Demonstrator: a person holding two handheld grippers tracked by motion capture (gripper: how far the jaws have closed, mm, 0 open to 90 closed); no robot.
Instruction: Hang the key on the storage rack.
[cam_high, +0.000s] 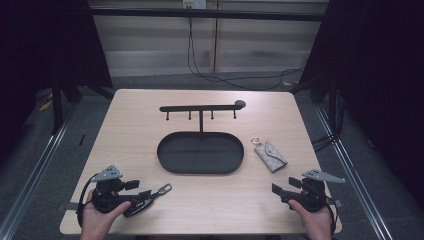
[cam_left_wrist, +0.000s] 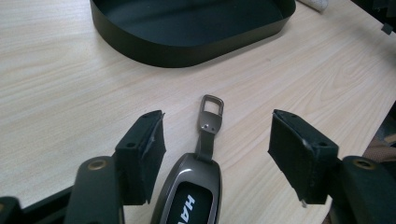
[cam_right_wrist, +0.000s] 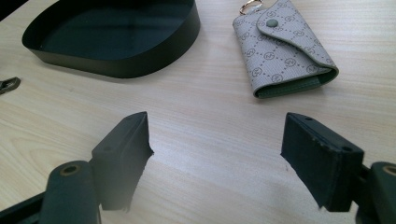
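A dark car key fob (cam_left_wrist: 191, 191) with a metal clasp (cam_high: 163, 189) lies on the wooden table near the front left. My left gripper (cam_left_wrist: 217, 133) is open, its jaws standing apart on either side of the fob without touching it; it also shows in the high view (cam_high: 137, 196). A grey patterned key pouch (cam_high: 270, 155) with a gold ring lies right of the black oval tray (cam_high: 200, 171). My right gripper (cam_right_wrist: 215, 140) is open and holds nothing, with the pouch (cam_right_wrist: 285, 46) ahead of it to the right. It sits at the front right (cam_high: 285, 188).
A black rack (cam_high: 200, 107) with several small hooks rises from the tray's back edge. The tray's wall (cam_left_wrist: 187, 49) is a short way beyond the fob and shows too in the right gripper view (cam_right_wrist: 126, 65). Bare tabletop lies between the two grippers.
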